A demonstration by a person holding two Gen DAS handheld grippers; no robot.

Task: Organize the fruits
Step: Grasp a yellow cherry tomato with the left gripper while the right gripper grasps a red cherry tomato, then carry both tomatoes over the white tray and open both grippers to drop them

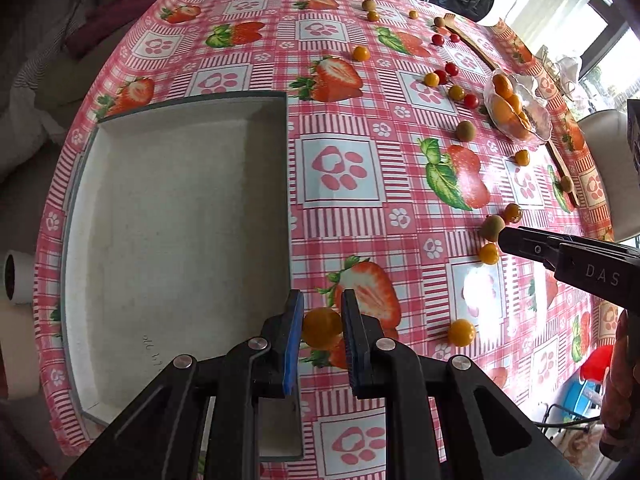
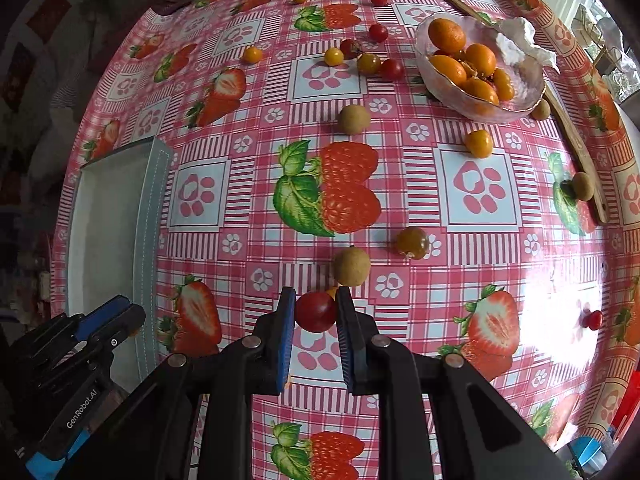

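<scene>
My left gripper (image 1: 322, 320) is shut on an orange cherry tomato (image 1: 321, 327), held just right of the white tray's (image 1: 160, 200) right edge. My right gripper (image 2: 316, 308) is shut on a red cherry tomato (image 2: 315, 312) above the tablecloth; it also shows at the right of the left wrist view (image 1: 560, 256). The left gripper appears at the lower left of the right wrist view (image 2: 120, 316), by the tray (image 2: 108, 216). A brown longan (image 2: 351, 267) and a dark tomato (image 2: 413, 243) lie just ahead of the right gripper.
A glass bowl (image 2: 516, 108) with several kumquats stands far right, crumpled tissue in it. A wooden fork (image 2: 576, 140) lies beyond it. Loose tomatoes (image 2: 378, 33), orange fruits (image 2: 478, 143) and longans (image 2: 354, 119) are scattered over the strawberry tablecloth (image 2: 240, 184).
</scene>
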